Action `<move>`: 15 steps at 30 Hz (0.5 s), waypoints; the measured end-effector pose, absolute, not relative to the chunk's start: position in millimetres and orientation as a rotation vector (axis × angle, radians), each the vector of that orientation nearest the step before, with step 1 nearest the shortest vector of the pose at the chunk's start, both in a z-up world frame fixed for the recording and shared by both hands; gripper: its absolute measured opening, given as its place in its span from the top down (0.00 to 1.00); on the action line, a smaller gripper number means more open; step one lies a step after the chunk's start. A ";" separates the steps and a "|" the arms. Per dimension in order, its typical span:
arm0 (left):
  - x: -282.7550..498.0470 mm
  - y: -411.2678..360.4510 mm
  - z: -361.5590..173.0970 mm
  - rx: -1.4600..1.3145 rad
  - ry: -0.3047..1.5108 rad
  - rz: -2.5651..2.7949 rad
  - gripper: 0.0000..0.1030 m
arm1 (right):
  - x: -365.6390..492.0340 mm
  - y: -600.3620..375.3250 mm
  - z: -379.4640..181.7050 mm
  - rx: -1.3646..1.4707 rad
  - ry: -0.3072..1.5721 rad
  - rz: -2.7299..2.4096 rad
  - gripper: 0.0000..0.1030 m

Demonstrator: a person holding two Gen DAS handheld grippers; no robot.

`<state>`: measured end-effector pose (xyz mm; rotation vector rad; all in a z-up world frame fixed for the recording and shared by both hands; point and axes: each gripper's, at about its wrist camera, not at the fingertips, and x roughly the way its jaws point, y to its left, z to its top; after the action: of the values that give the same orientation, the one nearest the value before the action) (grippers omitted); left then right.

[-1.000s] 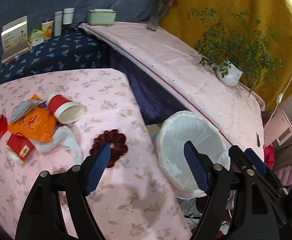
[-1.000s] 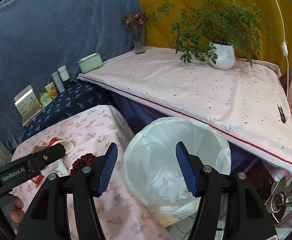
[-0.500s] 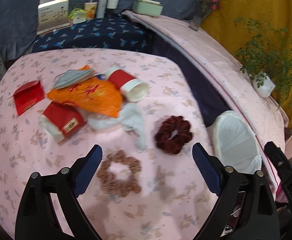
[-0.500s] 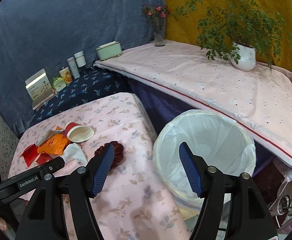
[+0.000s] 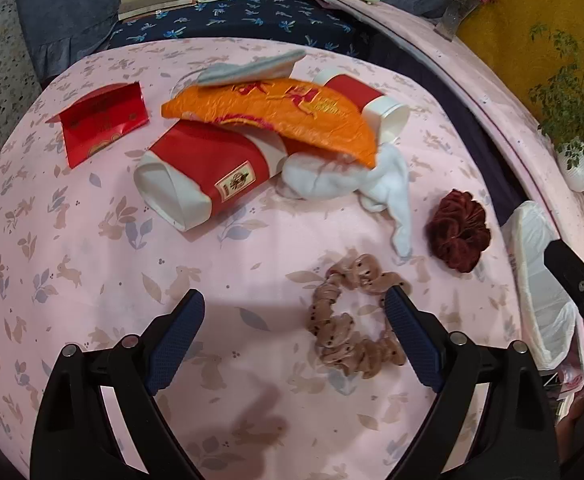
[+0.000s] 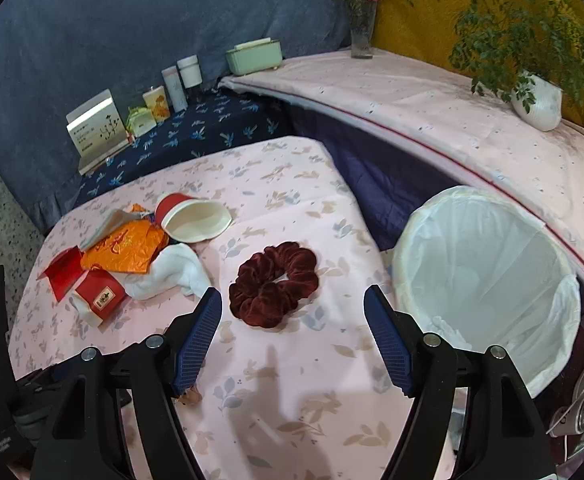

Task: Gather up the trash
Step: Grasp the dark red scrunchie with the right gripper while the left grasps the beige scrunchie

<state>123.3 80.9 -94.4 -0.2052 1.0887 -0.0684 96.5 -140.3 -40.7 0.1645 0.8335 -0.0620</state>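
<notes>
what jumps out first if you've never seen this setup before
The bright heap of litter at the far side of the pink tablecloth: an orange wrapper draped over a red-and-white carton, with a tipped paper cup behind it. Nearer lie a dark red scrunchie and a tan dotted one. Right of the table stands a white-lined bin, with both grippers, left and right, hanging open above the cloth.

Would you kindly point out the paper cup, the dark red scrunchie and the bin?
paper cup (image 6: 193,220): right wrist view, inside wall.
dark red scrunchie (image 6: 251,300): right wrist view, front folds.
bin (image 6: 488,264): right wrist view, liner inside.
</notes>
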 end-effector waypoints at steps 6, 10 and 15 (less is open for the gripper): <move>126.3 76.8 -110.3 -0.172 1.115 -0.081 0.16 | 117.8 -131.6 -59.9 0.176 0.870 -0.065 0.31; 126.4 70.8 -115.5 -0.127 1.109 -0.085 0.18 | 132.8 -129.0 -72.6 0.178 0.898 -0.076 0.30; 128.5 64.0 -115.2 -0.051 1.084 -0.080 0.34 | 149.4 -122.5 -90.4 0.168 0.938 -0.080 0.30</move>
<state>128.5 64.0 -115.2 -0.0510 1.0840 -0.0800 149.4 -122.5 -90.4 0.1685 0.9379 -0.0803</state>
